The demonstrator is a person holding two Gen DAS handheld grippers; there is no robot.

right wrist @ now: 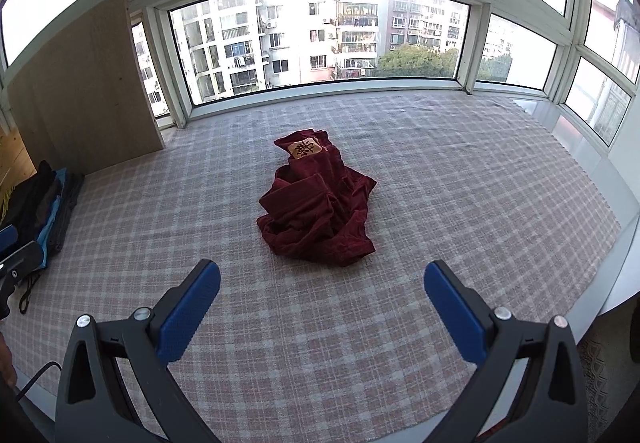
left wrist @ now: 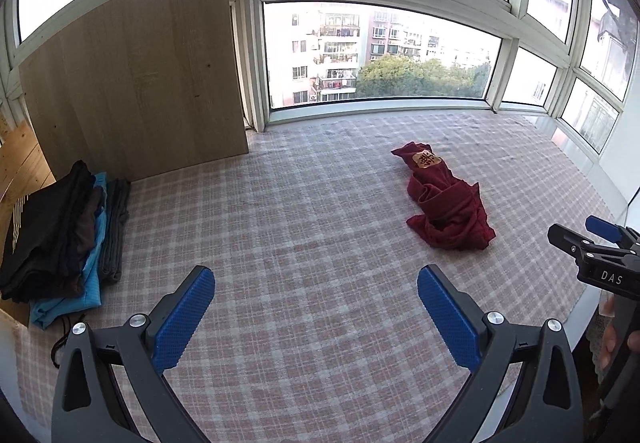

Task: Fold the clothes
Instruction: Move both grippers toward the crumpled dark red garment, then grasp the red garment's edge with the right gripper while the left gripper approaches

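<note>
Maroon garment (right wrist: 318, 205) lies lengthwise at 12 o'clock of the wide right hand-held gripper (right wrist: 322, 293), nearer than the wide left hand-held gripper (left wrist: 316, 297), which sees it at 1 o'clock.

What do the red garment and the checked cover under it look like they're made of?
Red garment: soft, matte knit, probably cotton jersey; it slumps in rounded folds, and a tan printed patch shows near its far end. Checked cover: thin woven cloth, matte, lying flat with slight puckers near the window. Both guesses rest on look alone.

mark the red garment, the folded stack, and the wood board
red garment (right wrist: 320, 215), right wrist view, middle of the crumpled heap
folded stack (left wrist: 52, 239), left wrist view, top dark piece
wood board (left wrist: 136, 79), left wrist view, face centre
</note>
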